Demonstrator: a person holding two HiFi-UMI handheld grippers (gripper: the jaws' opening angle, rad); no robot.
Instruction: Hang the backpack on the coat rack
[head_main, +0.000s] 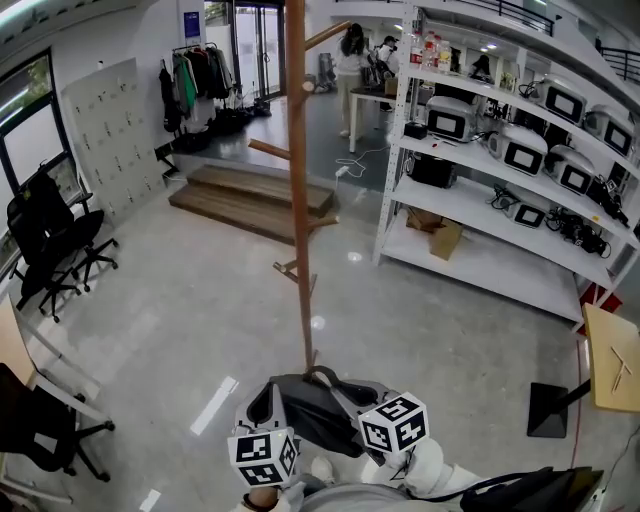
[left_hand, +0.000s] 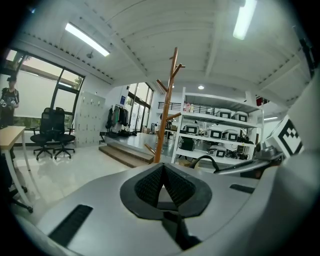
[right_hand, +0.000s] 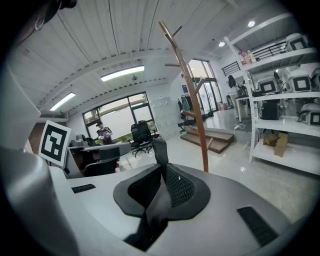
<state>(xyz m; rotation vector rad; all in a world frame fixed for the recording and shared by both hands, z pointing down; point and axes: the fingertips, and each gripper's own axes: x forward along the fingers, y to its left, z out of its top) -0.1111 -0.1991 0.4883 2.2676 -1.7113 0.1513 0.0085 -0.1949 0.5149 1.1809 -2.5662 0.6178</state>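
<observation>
On the right gripper (right_hand: 162, 175) the black ribbed fingers (right_hand: 181, 187) are pressed onto a dark strap (right_hand: 160, 150) of the backpack (head_main: 312, 410); the strap stands up between them. The left gripper (left_hand: 161, 175) has its fingers (left_hand: 146, 186) drawn together at the tips, pinching what looks like a grey fold of the same bag. In the head view the dark grey backpack hangs between the two grippers, low in the picture and close to the person. Its carry loop (head_main: 322, 376) is on the far side, towards the pole. The wooden coat rack (head_main: 298, 200) stands upright on the pale floor (head_main: 190, 310) just beyond the bag, apart from it, with its short pegs angling upward and all bare. White shelving (head_main: 470, 200) loaded with appliances runs along the right. A low wooden platform (head_main: 250, 195) lies behind the rack, and black office chairs (head_main: 50, 245) stand at the left.
</observation>
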